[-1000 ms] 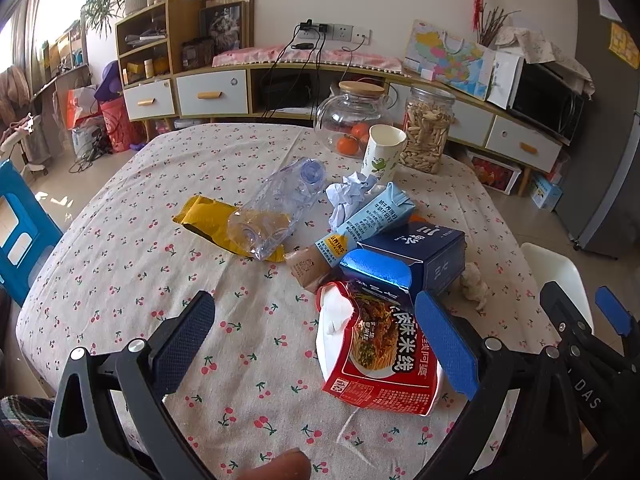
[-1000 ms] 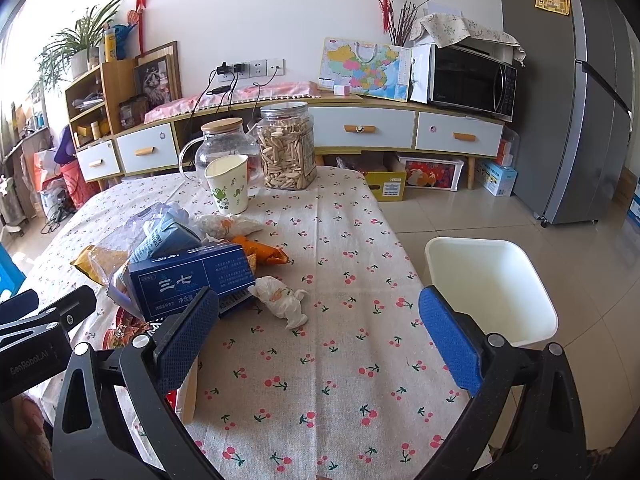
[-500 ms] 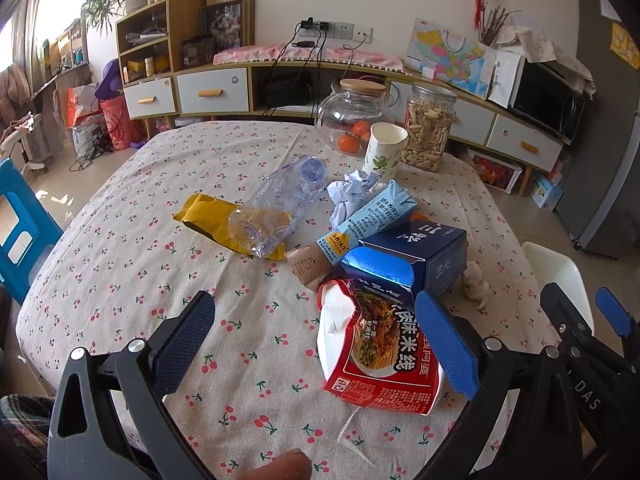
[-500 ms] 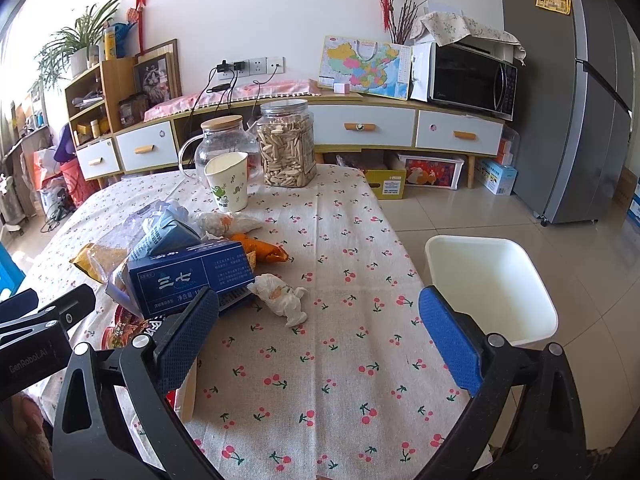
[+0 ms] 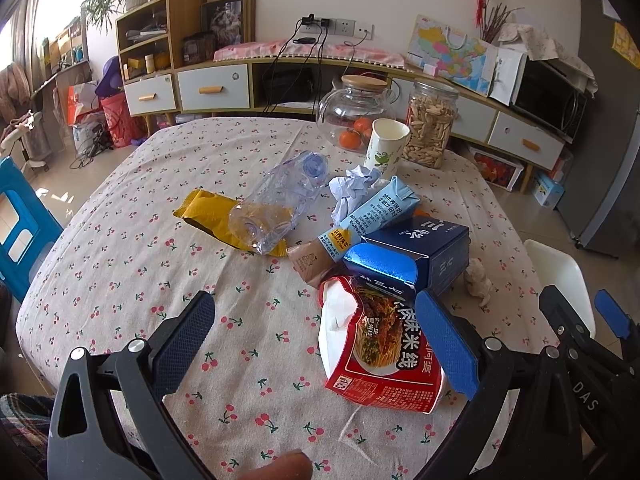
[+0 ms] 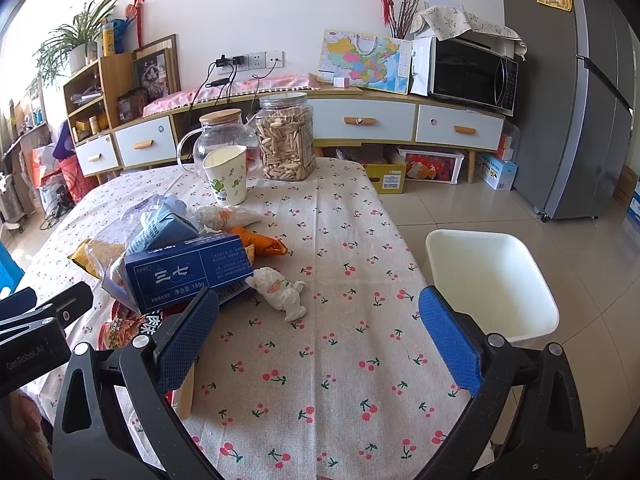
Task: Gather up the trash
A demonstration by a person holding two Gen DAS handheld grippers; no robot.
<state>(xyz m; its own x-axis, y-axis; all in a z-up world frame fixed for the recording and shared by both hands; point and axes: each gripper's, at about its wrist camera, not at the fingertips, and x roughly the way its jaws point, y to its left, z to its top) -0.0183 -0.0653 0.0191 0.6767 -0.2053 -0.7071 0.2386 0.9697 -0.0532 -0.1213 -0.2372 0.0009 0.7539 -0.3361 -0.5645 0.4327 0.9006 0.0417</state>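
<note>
Trash lies on a cherry-print table: a red noodle packet (image 5: 380, 352), a dark blue box (image 5: 416, 252) (image 6: 188, 272), a light blue carton (image 5: 372, 212), a crushed clear bottle (image 5: 276, 204), a yellow wrapper (image 5: 208, 210), crumpled paper (image 5: 352, 186), a white wad (image 6: 280, 290) and an orange wrapper (image 6: 260, 242). A white bin (image 6: 488, 280) stands on the floor right of the table. My left gripper (image 5: 316, 344) is open and empty, just before the noodle packet. My right gripper (image 6: 318, 336) is open and empty, near the white wad.
A paper cup (image 6: 226, 174), a glass jug (image 6: 222, 142) and a snack jar (image 6: 286, 142) stand at the table's far side. A blue chair (image 5: 20, 224) is at the left. A sideboard and a fridge (image 6: 592, 100) lie beyond.
Both grippers stay open and have barely moved; the trash lies where it was.
</note>
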